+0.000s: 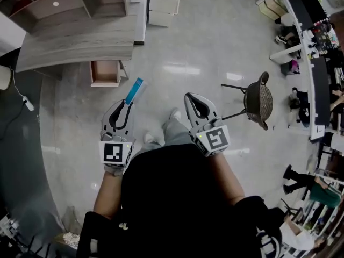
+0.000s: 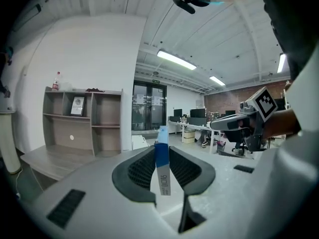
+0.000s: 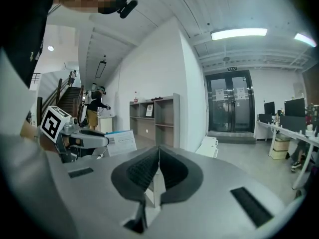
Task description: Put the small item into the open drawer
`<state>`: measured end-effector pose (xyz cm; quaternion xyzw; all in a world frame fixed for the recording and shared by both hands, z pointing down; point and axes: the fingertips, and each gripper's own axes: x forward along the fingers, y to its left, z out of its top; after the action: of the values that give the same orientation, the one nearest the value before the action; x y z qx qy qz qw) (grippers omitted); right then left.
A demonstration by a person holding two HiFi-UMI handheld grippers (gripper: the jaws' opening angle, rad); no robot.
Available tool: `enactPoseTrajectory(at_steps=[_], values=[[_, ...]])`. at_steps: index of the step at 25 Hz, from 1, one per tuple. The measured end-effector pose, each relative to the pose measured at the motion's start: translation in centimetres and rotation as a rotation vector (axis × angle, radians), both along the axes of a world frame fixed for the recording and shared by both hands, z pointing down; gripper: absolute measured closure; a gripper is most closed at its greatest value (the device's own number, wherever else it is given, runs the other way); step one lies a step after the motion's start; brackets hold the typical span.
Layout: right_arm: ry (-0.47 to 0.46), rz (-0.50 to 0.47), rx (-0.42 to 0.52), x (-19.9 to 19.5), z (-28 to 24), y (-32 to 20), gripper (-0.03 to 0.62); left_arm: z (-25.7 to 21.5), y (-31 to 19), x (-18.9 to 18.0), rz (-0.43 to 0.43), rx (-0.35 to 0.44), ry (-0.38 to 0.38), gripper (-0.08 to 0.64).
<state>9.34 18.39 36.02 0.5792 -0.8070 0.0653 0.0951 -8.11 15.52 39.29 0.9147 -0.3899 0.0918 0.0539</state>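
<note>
The open drawer (image 1: 105,74) projects below the counter (image 1: 75,42), upper left. The left hand-held gripper (image 1: 122,109) is clamped on the small blue-and-white packet (image 1: 135,91), centre-left, well apart from the drawer. Carry the packet squarely over the cavity before releasing. The right hand-held gripper (image 1: 194,102) is closed and empty; hold it aside.

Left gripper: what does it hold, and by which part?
A flat blue-and-white packet, pinched by the left gripper across its blue middle. The right gripper is shut and empty.
</note>
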Motion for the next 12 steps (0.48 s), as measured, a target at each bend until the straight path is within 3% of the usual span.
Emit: enactPoseTrajectory(at_steps=[4, 12], values=[[-0.010, -0.007, -0.012, 0.2, 0.0, -2.9, 0.580, 0.2, -2.1, 0.0, -0.020, -0.002, -0.005, 0.471], [-0.021, -0.132, -0.022, 2.0, 0.6, -10.6, 0.580, 0.3, -8.0, 2.3, -0.108, -0.011, -0.032, 0.471]])
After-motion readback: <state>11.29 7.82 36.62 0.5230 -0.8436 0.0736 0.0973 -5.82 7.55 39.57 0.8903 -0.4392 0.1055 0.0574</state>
